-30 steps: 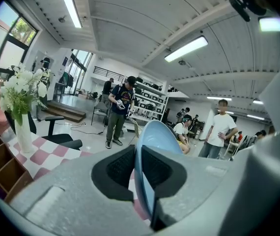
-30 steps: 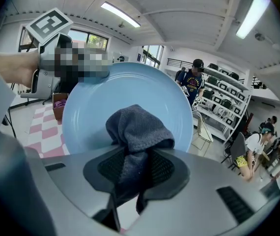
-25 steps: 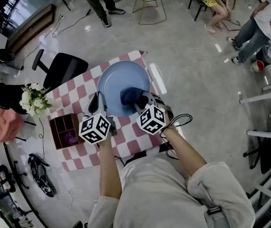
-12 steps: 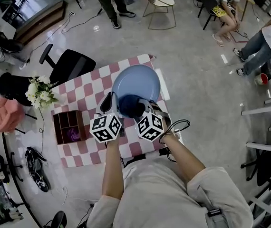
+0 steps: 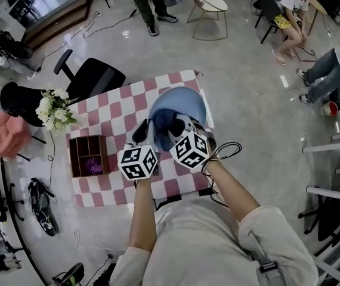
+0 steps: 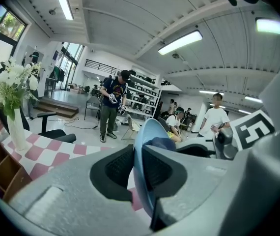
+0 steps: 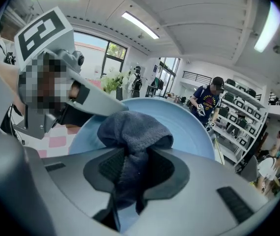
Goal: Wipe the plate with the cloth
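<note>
Checkered table (image 5: 107, 115); plate (image 5: 181, 105) in left claw (image 6: 139, 173), cloth (image 7: 130, 132) in right claw (image 7: 134, 173).

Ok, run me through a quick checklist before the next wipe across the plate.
1. Left gripper clamped on the plate: ok, its jaws are closed on the rim.
2. Right gripper holding the cloth: ok, the cloth is bunched between its jaws.
3. Cloth touching the plate's face: ok, it rests on the blue surface in the right gripper view.
4. Plate tilted for access: ok, it stands edge-on in the left gripper view.
5. Flower vase and wooden box out of the sweep: ok, both sit to the left on the checkered table.
6. Plate surface clean: cannot tell.
</note>
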`<state>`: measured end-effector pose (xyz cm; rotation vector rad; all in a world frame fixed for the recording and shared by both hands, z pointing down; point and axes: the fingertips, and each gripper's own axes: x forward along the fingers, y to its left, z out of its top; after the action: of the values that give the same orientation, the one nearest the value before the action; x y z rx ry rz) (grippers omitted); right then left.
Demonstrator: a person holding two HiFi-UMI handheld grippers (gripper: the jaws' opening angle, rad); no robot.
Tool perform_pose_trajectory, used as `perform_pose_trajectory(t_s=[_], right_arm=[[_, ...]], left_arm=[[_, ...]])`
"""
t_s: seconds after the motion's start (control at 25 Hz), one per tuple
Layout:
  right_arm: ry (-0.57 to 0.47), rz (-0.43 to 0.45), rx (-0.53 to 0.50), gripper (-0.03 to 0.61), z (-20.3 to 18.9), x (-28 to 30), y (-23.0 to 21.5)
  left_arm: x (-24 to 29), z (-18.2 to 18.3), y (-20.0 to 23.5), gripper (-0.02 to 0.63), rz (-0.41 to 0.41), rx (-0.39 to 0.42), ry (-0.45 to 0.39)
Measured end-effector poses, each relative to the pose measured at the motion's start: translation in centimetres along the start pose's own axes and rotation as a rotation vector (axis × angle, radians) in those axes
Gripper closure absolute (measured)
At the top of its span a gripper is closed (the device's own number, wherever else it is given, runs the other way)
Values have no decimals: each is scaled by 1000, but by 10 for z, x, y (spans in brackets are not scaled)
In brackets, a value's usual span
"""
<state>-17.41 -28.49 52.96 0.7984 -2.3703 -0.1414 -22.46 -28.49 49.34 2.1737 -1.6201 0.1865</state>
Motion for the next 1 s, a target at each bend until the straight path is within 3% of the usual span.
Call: perform_pose_trajectory(t_s=[0.2, 0.36, 0.76, 1.0], right_arm=[[-24, -32, 0, 459, 13, 3, -13], [-42, -74, 57, 459, 10, 5, -27], [-2, -184, 167, 459, -22, 1, -68], [27, -188, 236, 459, -50, -3, -63]], left_arm=[[-4, 0, 2, 574, -11, 13, 10], [-7, -6, 4, 574, -27, -5, 12], [-14, -7, 8, 572, -11, -31, -11], [-16, -4, 17, 571, 8, -65, -32]])
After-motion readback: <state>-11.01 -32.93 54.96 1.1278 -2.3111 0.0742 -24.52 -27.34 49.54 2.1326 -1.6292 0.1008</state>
